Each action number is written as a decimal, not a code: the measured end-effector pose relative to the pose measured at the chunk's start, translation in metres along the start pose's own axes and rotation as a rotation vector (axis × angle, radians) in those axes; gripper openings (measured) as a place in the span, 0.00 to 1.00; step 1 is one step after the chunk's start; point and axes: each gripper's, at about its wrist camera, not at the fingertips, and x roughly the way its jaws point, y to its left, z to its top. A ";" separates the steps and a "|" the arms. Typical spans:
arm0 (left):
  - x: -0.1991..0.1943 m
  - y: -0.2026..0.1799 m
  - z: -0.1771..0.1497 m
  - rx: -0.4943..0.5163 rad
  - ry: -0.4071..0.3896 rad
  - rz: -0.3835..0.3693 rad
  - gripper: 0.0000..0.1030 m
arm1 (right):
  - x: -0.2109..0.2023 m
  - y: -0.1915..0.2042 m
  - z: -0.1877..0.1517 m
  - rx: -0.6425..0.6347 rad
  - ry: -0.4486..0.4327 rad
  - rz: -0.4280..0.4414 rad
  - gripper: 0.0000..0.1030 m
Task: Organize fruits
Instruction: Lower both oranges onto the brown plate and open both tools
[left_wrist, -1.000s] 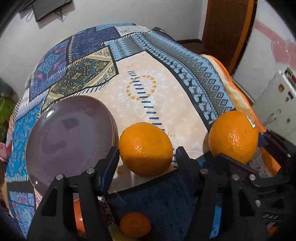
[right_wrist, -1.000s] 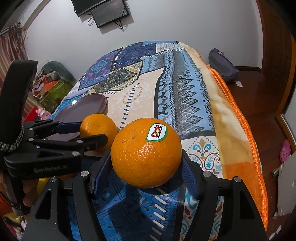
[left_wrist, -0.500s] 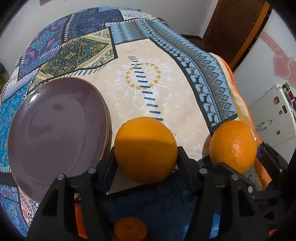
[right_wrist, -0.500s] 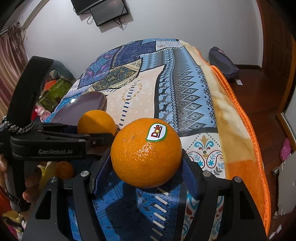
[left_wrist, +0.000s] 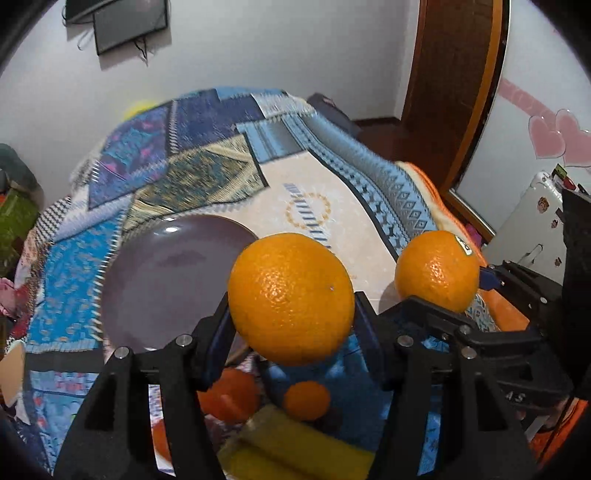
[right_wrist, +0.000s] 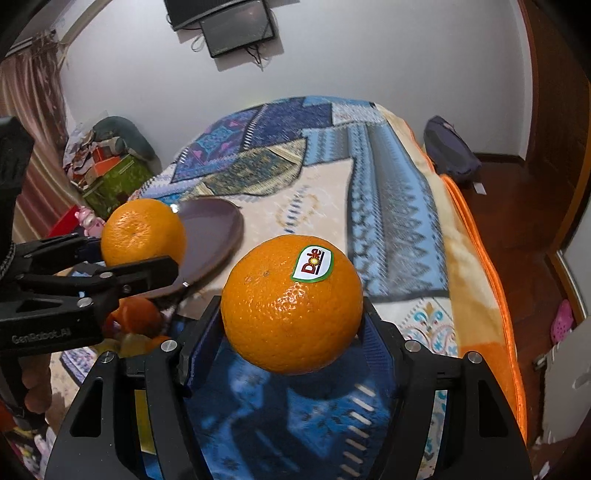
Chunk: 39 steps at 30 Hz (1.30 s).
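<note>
My left gripper (left_wrist: 291, 314) is shut on a plain orange (left_wrist: 291, 297) and holds it above the bed, just right of the purple plate (left_wrist: 166, 280). My right gripper (right_wrist: 293, 317) is shut on an orange with a Dole sticker (right_wrist: 291, 310), also lifted off the blanket. In the left wrist view the stickered orange (left_wrist: 437, 269) hangs to the right. In the right wrist view the plain orange (right_wrist: 143, 232) sits at the left, in front of the plate (right_wrist: 212, 236).
Below the left gripper lie a small orange (left_wrist: 306, 400), another orange fruit (left_wrist: 229, 395) and a yellow fruit (left_wrist: 295, 446). The patterned blanket (right_wrist: 388, 206) covers the bed. Its orange-edged side (right_wrist: 491, 295) drops to the wooden floor on the right.
The left gripper closed on the plain orange and lifted it off the blanket, tilting up. The right gripper rose slightly with its orange still held.
</note>
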 end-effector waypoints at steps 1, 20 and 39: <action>-0.004 0.004 0.000 -0.003 -0.010 0.003 0.59 | -0.001 0.005 0.003 -0.009 -0.007 0.000 0.64; -0.018 0.122 0.001 -0.164 -0.097 0.065 0.59 | 0.066 0.079 0.051 -0.158 0.029 0.041 0.64; 0.045 0.164 0.000 -0.185 -0.022 0.046 0.59 | 0.138 0.095 0.058 -0.213 0.158 0.086 0.64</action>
